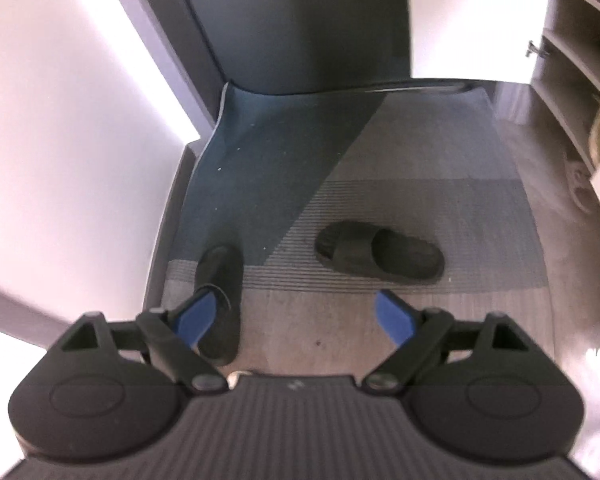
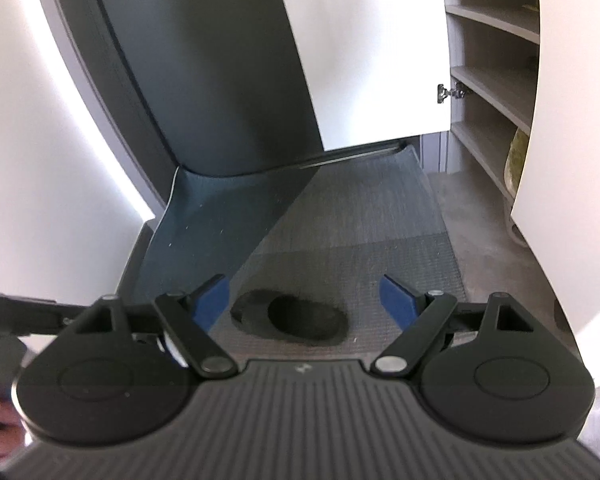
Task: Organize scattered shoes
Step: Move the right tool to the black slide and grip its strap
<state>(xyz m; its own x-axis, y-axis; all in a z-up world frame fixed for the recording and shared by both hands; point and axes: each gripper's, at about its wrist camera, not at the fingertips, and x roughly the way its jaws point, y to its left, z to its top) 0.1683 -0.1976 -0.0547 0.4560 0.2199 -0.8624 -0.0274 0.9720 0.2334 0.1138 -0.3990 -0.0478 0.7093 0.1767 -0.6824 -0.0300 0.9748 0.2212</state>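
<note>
Black rounded foam slides (image 1: 380, 252) | ribbed grey mat (image 1: 440, 208) | both hand-held grippers spread, empty

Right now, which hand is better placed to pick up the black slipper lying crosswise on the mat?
Probably the right. The right tool is open with the crosswise slipper framed between its fingers. The left tool, also open, sits nearer the other slipper, at the mat's left edge.

Two black slides: one (image 1: 380, 254) on the grey ribbed mat (image 1: 420, 152) ahead of the left gripper (image 1: 296, 316), one (image 1: 220, 304) behind its blue left fingertip (image 1: 196, 318). The mat's far-left part is teal. Beyond stands a dark grey door (image 1: 292, 24).
</note>
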